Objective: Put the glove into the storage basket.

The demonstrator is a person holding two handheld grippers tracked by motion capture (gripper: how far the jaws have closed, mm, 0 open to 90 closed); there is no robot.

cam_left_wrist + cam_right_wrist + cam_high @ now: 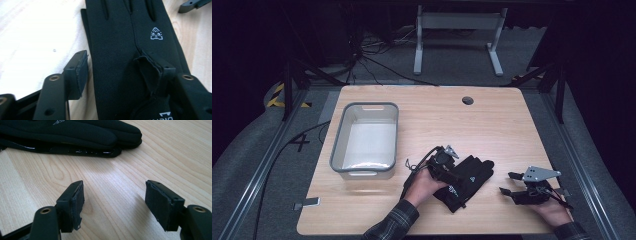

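Left gripper view, black glove [120, 37], white triangular logo [156, 33]

The glove [130, 50] is made of matt black cloth, smooth, with a white printed emblem. The table [512, 125] is faced in pale wood grain with a slight sheen. The bin [364, 140] is moulded of grey plastic. Worn, frayed black pads [76, 202] are seen on matt plastic jaws.

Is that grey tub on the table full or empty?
Empty, as far as the high view shows: the grey tub shows a bare pale floor, and the black gloves lie outside it on the table.
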